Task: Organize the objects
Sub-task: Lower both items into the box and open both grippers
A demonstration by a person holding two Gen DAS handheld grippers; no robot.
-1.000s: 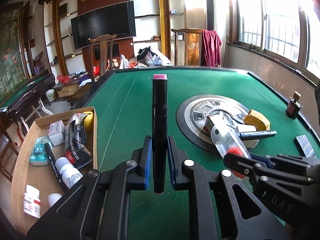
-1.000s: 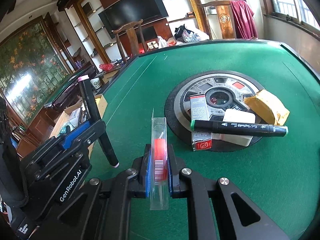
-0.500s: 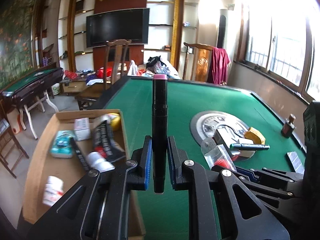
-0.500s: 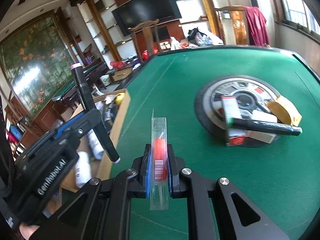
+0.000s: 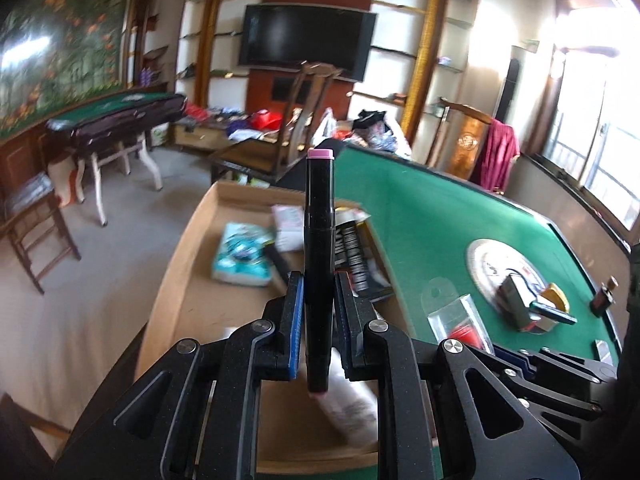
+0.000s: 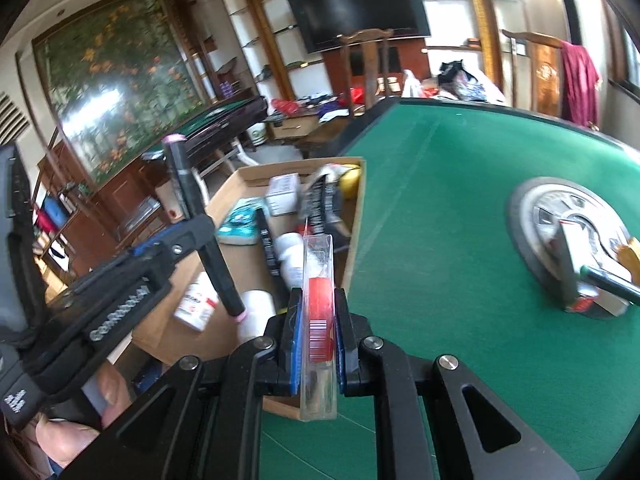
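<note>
1. Left wrist view: the left gripper pinches a black marker upright between its blue pads, pink cap on top
2. Below and ahead of it sits the cardboard box, holding blurred packets
3. Right wrist view: the right gripper clamps a clear packet with a red insert, upright
4. Just left of it lies the box; the green table spreads to its right
</note>
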